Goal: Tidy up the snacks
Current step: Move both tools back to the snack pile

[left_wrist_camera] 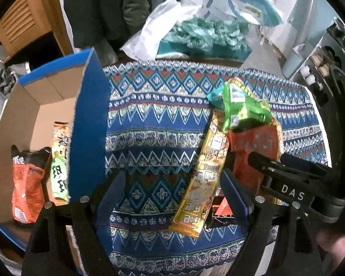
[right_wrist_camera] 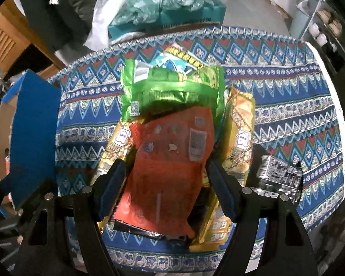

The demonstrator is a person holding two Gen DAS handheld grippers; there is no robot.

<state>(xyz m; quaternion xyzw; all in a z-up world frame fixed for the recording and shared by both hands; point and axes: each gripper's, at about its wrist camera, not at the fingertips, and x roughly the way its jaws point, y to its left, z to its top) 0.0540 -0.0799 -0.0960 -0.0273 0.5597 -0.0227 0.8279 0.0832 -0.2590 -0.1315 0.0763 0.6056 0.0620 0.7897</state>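
Observation:
A heap of snack packs lies on the patterned tablecloth: a long yellow pack, a green pack and an orange-red pack. My left gripper is open and empty above the cloth, left of the yellow pack. The right gripper's body reaches into the heap. In the right wrist view my right gripper is open, its jaws on either side of the orange-red pack, with the green pack beyond it and yellow packs beside it. A blue cardboard box at the left holds an orange bag and a green-and-yellow pack.
A black-and-silver packet lies on the cloth right of the heap. Behind the table are a teal box with crumpled green plastic, a white bag and dark coats. A shelf with jars stands at the right.

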